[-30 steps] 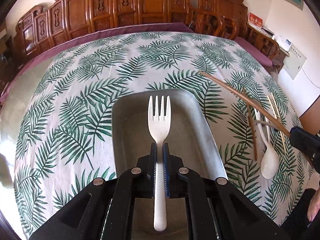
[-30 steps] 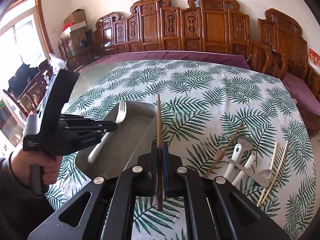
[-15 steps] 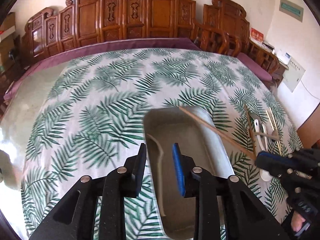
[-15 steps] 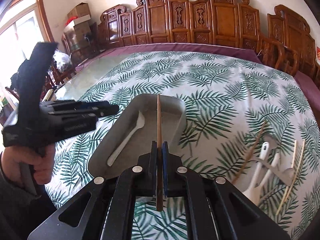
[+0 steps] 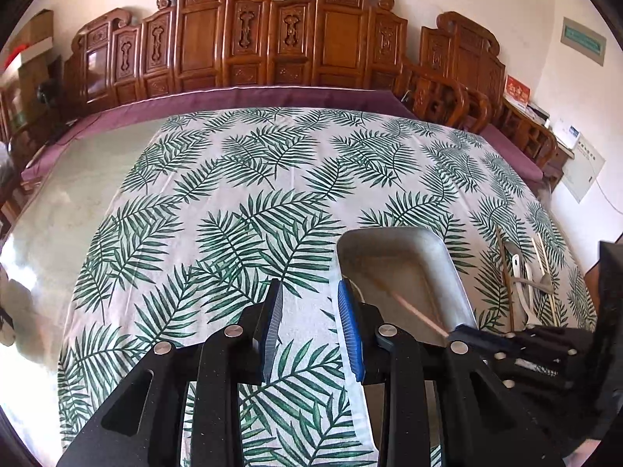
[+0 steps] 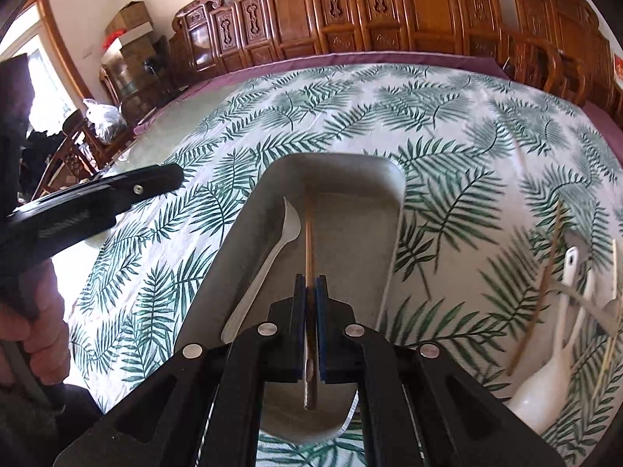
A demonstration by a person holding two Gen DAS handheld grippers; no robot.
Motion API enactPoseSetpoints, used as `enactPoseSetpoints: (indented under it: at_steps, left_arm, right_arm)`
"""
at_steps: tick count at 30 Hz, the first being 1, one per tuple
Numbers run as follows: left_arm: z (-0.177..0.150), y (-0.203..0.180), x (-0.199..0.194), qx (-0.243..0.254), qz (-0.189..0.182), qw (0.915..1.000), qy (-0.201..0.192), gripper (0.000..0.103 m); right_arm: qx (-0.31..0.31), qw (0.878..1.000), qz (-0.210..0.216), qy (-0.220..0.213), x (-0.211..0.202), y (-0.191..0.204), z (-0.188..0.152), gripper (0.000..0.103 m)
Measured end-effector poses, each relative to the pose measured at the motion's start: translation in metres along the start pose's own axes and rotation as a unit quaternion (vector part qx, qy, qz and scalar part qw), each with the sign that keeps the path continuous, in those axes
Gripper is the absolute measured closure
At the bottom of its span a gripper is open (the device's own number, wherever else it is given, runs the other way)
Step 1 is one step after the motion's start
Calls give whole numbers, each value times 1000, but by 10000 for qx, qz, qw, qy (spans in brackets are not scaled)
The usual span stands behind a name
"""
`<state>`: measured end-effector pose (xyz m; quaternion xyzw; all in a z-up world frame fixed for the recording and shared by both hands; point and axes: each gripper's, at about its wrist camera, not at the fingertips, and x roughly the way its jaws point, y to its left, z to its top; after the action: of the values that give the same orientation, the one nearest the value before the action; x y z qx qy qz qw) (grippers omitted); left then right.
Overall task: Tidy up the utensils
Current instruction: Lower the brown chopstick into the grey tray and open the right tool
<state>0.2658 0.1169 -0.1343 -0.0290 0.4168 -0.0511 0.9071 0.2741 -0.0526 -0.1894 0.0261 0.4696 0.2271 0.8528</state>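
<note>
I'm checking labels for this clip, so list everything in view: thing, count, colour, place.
Rectangular grey metal tray: one, grey, on the tablecloth.
White plastic fork: one, white, lying in the tray.
Brown wooden chopstick: one, brown, over the tray, clamped in the right gripper.
Loose utensils: white spoons, a metal piece, brown and pale chopsticks, heaped right of the tray; count unclear.
Leaf-print tablecloth: one, white and green.
Carved wooden chairs: a row, brown, behind the table.
Cardboard boxes: stacked, far left.
Left gripper: black, jaws just opened, nothing between them.
Right gripper: black, shut.
Hand: holding the left gripper.
</note>
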Motion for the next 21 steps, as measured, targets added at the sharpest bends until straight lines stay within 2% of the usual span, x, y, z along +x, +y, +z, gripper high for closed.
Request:
enactPoseSetpoints:
  at_steps: [7,11,14,15,16,17,21]
  left_arm:
    - [0,-4,-5,36,-14,10000,-74,75]
    - [0,-11,-7,81,-15,9999,-77,75]
    - [-1,-23,-12,154,-65,9998,-133,75]
    - [-2,-26,-13,178,-87,9997,-146,72]
    - [-2,-31,-15,216,-106,9996,-174,62]
    - [-3,-39,-18,273,-136,9993,-218,58]
    - [-7,-70,-22,467,-292,9982,-236,58]
  right_arm:
    - [227,9983,531,30,7,-3,-2,93]
    - [201,9974,678,-136,-9,-12,-3,93]
    - [59,9978,559,-348,-34,-22,-5,93]
    - [33,9979,507,-407,-44,-28,-7,93]
    - [11,9980,454,-444,-50,-34,-8,93]
    - [-37,9981,335,-508,-63,-43,-11,93]
    - [-160,9976,-124,-669,-103,-79,-25,93]
